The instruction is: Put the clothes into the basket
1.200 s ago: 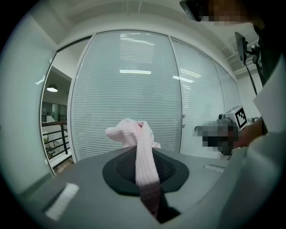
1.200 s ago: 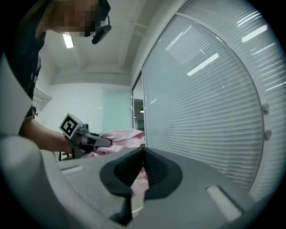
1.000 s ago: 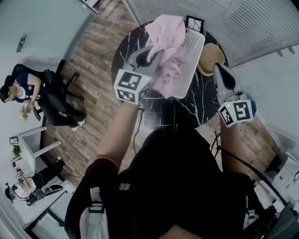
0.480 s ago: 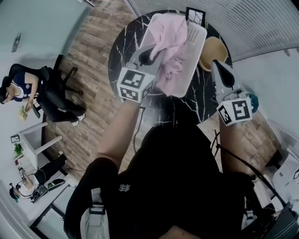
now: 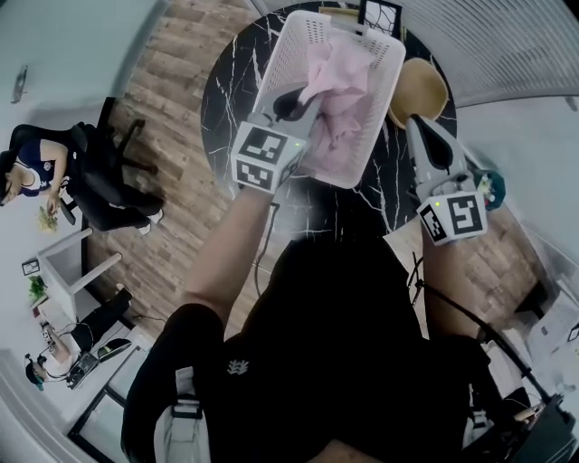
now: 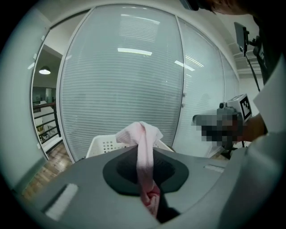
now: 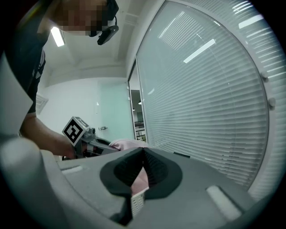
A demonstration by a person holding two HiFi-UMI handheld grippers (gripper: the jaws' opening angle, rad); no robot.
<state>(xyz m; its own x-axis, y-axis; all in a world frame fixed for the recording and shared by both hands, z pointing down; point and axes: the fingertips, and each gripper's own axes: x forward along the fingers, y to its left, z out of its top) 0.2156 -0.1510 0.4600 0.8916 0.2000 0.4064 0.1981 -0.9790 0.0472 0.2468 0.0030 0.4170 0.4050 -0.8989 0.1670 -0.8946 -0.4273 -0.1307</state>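
Observation:
A white perforated basket (image 5: 271, 63) stands on the round black marble table (image 5: 226, 99). A pink cloth (image 5: 339, 81) lies mostly inside it. My left gripper (image 5: 298, 99) hovers over the basket's near left side, shut on a bunched end of that cloth (image 6: 140, 134), which rises from the jaws and droops toward the basket (image 6: 105, 145). My right gripper (image 5: 407, 122) is just off the basket's right rim, apparently shut, its tips (image 7: 143, 151) meeting with nothing between them. The basket's wall (image 7: 137, 201) and some pink cloth show through the gap below the tips.
A tan bowl (image 5: 421, 90) sits on the table right of the basket, close to my right gripper. A black-and-white marker card (image 5: 380, 14) stands behind the basket. A glass wall with blinds (image 6: 134, 67) is beyond the table. A person sits on an office chair (image 5: 109, 181) at far left.
Both grippers have come down. The pink cloth, which was held high and hid the basket's left side, has sunk into the basket, so its left wall now shows.

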